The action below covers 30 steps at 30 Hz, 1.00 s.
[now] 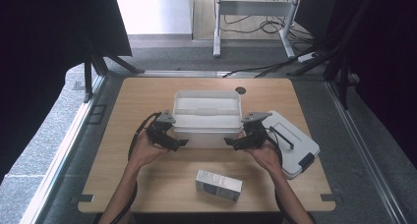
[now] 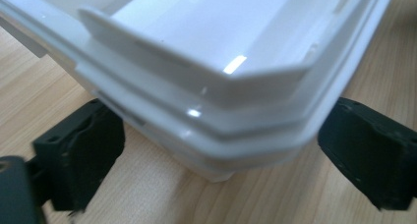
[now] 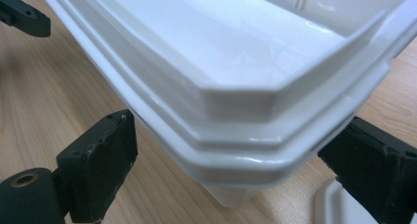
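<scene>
1. Wooden table (image 1: 147, 184).
2. White open bin (image 1: 208, 117), table centre, toward 12 o'clock.
3. Lid (image 1: 295, 143) lies at the bin's 4 o'clock.
4. Left gripper (image 1: 181, 143), jaws spread, straddles the bin's 7 o'clock corner.
5. Right gripper (image 1: 230, 142), jaws spread, straddles its 5 o'clock corner.
6. Small box (image 1: 219, 184) at 6 o'clock.

Both forearms are stretched forward from the near edge. The left gripper (image 1: 178, 141) and the right gripper (image 1: 233, 142) are held level and turned inward toward each other, each with its jaws spread wide apart.
</scene>
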Motion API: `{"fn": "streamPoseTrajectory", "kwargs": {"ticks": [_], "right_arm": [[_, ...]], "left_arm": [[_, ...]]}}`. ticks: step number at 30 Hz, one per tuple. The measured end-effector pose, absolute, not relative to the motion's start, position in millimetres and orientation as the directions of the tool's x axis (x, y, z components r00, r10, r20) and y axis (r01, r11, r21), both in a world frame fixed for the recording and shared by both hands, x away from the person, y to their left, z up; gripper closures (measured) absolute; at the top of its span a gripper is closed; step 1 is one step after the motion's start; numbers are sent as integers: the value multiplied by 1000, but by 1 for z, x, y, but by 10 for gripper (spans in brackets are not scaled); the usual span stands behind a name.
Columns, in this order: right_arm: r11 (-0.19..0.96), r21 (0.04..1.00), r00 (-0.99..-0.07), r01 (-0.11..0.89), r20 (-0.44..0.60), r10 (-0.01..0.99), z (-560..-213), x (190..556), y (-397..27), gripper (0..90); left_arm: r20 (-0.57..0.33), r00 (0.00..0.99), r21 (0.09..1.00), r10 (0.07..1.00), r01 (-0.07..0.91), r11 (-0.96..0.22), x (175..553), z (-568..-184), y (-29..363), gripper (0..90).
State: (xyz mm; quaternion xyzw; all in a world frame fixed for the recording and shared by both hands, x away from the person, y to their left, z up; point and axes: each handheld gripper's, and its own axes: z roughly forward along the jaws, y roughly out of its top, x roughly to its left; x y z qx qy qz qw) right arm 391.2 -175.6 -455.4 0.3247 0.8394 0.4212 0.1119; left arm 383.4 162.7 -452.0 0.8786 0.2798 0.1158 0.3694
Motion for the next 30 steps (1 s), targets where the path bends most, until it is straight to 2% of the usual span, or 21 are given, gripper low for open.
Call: {"fn": "streamPoseTrajectory", "kwargs": {"ticks": [5, 14, 30], "right_arm": [[433, 780, -774, 452, 102, 625, -455, 384, -179, 76], [463, 768, -803, 441, 108, 585, -452, 357, -183, 89], [465, 767, -810, 443, 120, 574, -451, 314, -185, 88]], "left_arm": [[-21, 827, 718, 562, 404, -567, 373, -451, 166, 67], [2, 841, 705, 541, 383, -597, 347, -450, 166, 65], [1, 846, 708, 534, 376, -598, 305, -450, 166, 45]]}}
